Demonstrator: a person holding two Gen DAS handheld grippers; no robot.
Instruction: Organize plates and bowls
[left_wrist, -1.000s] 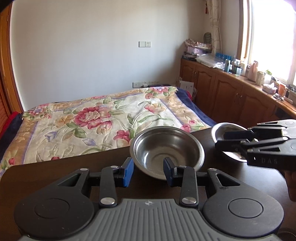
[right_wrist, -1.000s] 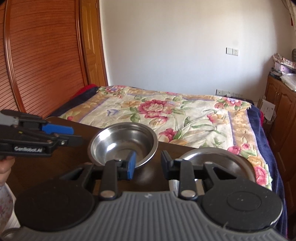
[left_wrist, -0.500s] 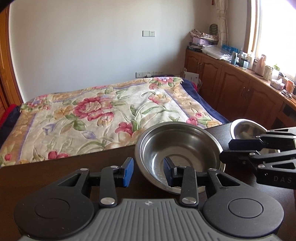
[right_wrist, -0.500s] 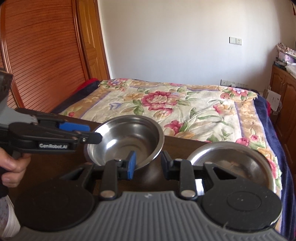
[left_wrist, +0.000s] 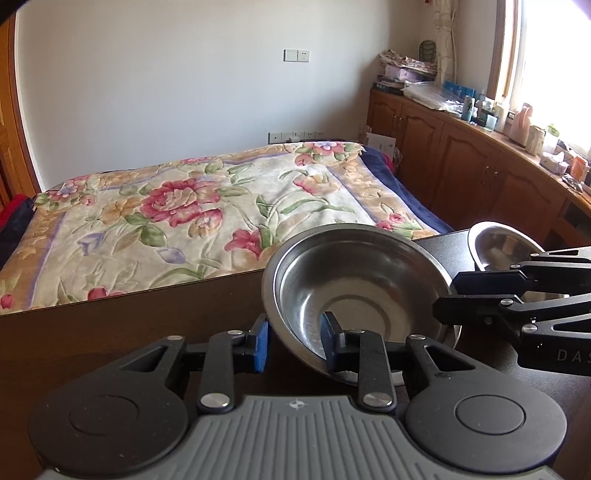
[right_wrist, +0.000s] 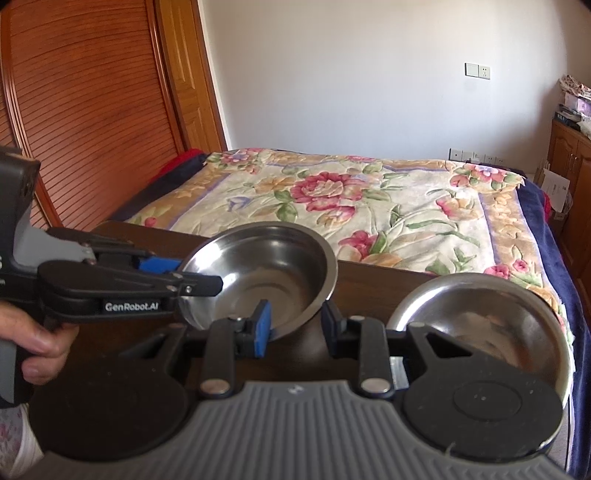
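A steel bowl (left_wrist: 362, 291) sits on the dark wooden table (left_wrist: 129, 317), near its far edge. My left gripper (left_wrist: 295, 343) is open and straddles the bowl's near rim, with the right finger inside the bowl and the blue-padded left finger outside. My right gripper (left_wrist: 445, 295) comes in from the right, its tips at the bowl's right rim. In the right wrist view the right gripper (right_wrist: 295, 328) is open just before the same bowl (right_wrist: 266, 273), and the left gripper (right_wrist: 199, 275) reaches over the left rim. A second steel bowl (right_wrist: 480, 325) stands to the right, also in the left wrist view (left_wrist: 498, 247).
A bed with a floral blanket (left_wrist: 184, 210) lies right behind the table's far edge. Wooden cabinets (left_wrist: 461, 166) with clutter on top run under the window on the right. A slatted wooden door (right_wrist: 92, 110) is at the left. A person's hand (right_wrist: 37, 332) holds the left gripper.
Both grippers have moved in on the left bowl. The left gripper's fingers were short of its rim and now stand either side of it. The right gripper has drawn up to the right rim.
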